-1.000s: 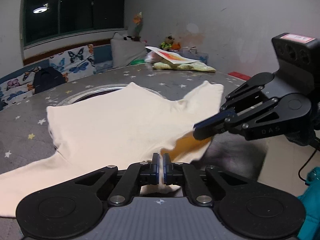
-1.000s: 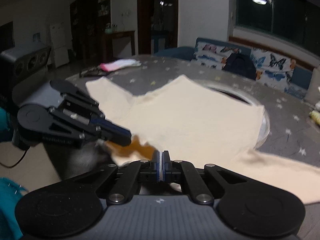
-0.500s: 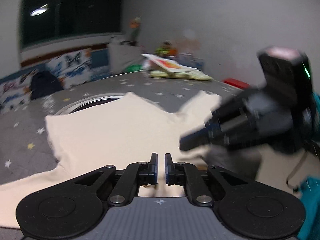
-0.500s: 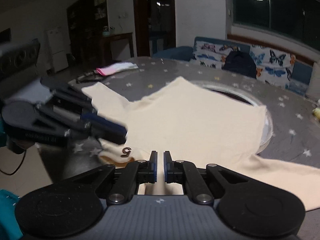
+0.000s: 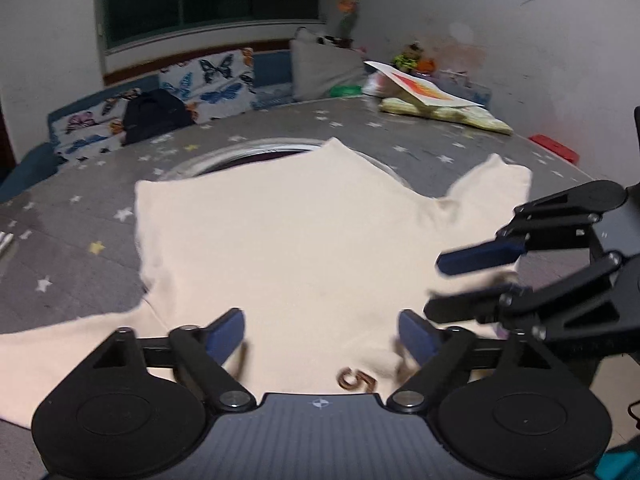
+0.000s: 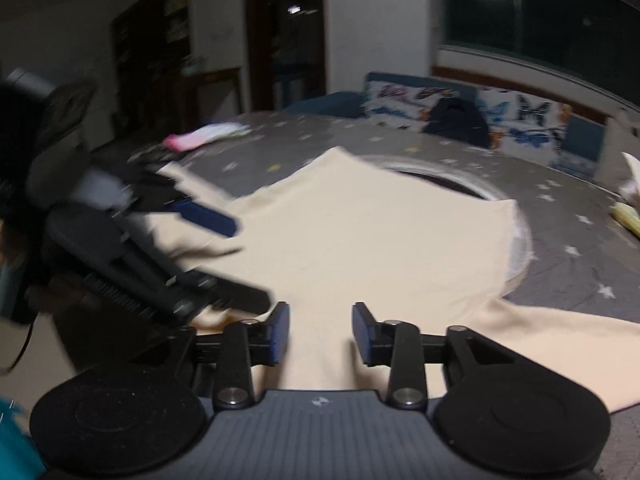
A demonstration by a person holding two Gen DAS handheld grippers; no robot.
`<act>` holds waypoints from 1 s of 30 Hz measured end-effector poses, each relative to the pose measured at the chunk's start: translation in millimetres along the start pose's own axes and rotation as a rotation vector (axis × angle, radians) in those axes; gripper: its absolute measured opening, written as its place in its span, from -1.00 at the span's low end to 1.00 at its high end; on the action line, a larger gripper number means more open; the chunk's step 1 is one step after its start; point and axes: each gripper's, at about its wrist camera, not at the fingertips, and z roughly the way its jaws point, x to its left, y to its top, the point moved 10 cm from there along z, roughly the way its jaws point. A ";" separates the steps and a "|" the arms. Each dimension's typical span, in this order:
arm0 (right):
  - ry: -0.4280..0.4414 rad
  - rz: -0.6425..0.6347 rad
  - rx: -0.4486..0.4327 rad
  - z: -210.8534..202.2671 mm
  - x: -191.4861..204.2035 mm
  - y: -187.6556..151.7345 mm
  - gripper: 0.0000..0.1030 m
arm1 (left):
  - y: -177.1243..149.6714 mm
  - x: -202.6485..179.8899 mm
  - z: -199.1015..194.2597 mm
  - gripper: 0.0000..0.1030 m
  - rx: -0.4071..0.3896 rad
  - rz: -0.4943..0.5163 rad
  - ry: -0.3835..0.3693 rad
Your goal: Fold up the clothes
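A cream long-sleeved shirt lies spread flat on the grey star-patterned table, its hem with a brown "5" near me. My left gripper is open and empty over the hem. My right gripper shows at the right, open above the shirt's right edge. In the right wrist view the shirt fills the middle. My right gripper is open and empty over the hem, and my left gripper is open to its left.
A round hole in the table lies partly under the shirt. Folded yellow cloth with a printed sheet lies at the far right, a red item beside it. A butterfly-pattern sofa with a black bag stands behind. Pink-white cloth lies far left.
Both grippers were shut on the shirt's hem a second ago. Both have opened and let go; the hem now lies flat, showing the "5". Both have pulled back slightly.
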 end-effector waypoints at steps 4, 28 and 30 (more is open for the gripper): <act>-0.048 0.058 -0.013 10.6 -18.3 1.2 -0.15 | 3.5 10.3 4.9 0.99 0.004 -0.033 0.045; -0.092 0.090 -0.036 23.8 -27.3 -13.6 0.61 | -16.2 40.8 22.9 1.00 0.083 -0.203 0.212; -0.087 0.093 -0.035 24.3 -27.4 -13.4 0.63 | -15.3 40.1 23.6 1.00 0.086 -0.210 0.216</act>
